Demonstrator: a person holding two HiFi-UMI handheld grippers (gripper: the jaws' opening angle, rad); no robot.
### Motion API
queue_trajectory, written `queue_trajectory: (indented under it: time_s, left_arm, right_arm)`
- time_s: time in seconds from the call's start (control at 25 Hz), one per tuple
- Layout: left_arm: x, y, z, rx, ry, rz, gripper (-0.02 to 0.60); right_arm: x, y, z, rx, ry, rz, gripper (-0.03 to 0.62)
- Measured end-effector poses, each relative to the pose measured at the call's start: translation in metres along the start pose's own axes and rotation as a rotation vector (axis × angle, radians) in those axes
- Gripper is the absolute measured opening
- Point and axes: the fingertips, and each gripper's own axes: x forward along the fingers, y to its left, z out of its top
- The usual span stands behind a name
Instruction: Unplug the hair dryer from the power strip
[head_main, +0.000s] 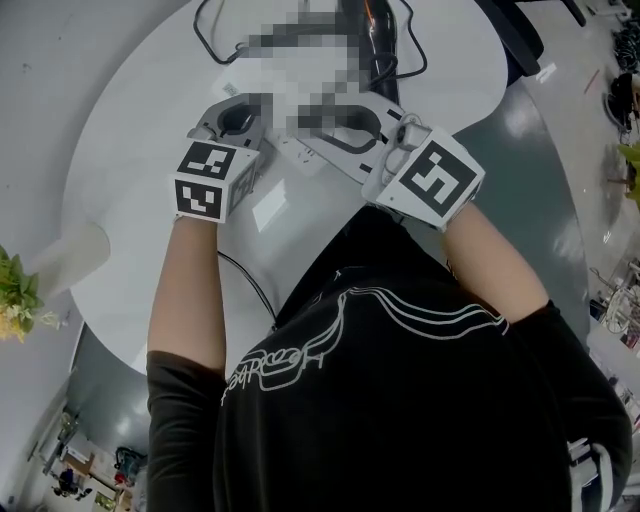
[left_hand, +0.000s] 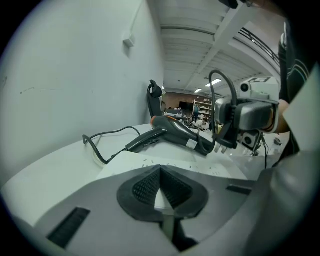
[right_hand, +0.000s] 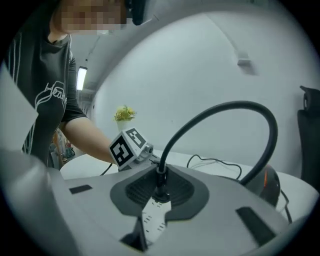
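Observation:
A white power strip (head_main: 300, 152) lies on the round white table (head_main: 130, 120) between my two grippers. My left gripper (left_hand: 161, 192) is shut on the near end of the power strip (left_hand: 150, 167) and holds it on the table. My right gripper (right_hand: 160, 187) is shut on the black plug (right_hand: 161, 184), whose cord (right_hand: 225, 107) arcs up and to the right. In the left gripper view the plug (left_hand: 226, 140) hangs in the air above the strip with its prongs bare. The black hair dryer (left_hand: 175, 132) lies on its side farther back.
The dryer's cord (left_hand: 107, 135) loops over the table at the left. A potted plant (head_main: 15, 295) stands by the table's left edge. A black chair (left_hand: 155, 97) stands behind the table against the white wall. Part of the head view is mosaicked.

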Motion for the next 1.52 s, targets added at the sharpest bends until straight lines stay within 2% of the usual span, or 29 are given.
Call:
queue_trajectory:
  time_s: [0.16,0.4,0.52,0.64,0.8,0.96,1.12,1.32,1.52]
  left_arm:
    - [0.0,0.0,0.001,-0.022,-0.005,0.007,0.0]
    - [-0.007,-0.002,0.002,-0.109,0.016,-0.007,0.0]
    - [-0.025,-0.006,0.015,-0.171,-0.068,-0.011,0.0]
    - [-0.051,-0.009,0.022,-0.279,-0.147,0.012,0.0]
    - [-0.089,-0.02,0.036,-0.384,-0.225,0.051,0.0]
    - [-0.123,-0.041,0.065,-0.458,-0.336,0.09,0.0]
    - [-0.142,-0.074,0.091,-0.458,-0.399,0.147,0.0]
    - [-0.146,-0.116,0.112,-0.43,-0.4,0.23,0.0]
    - [-0.151,-0.157,0.135,-0.405,-0.397,0.267,0.0]
  right_arm:
    - [-0.009,-0.007,-0.014,0.042,0.02,0.015,0.035]
    - [-0.009,-0.007,-0.011,0.115,0.026,0.062,0.037]
    - [-0.011,-0.01,-0.005,0.146,0.024,0.09,0.037]
    - [-0.016,-0.012,0.0,0.161,0.024,0.126,0.037]
    - [-0.027,-0.01,0.013,0.142,0.043,0.172,0.038]
    - [-0.044,-0.007,0.032,0.126,0.042,0.232,0.038]
    - [-0.064,-0.004,0.052,0.112,0.012,0.294,0.038]
    - [-0.097,-0.003,0.075,0.077,-0.028,0.343,0.038]
    - [-0.135,-0.001,0.082,0.089,-0.052,0.356,0.038]
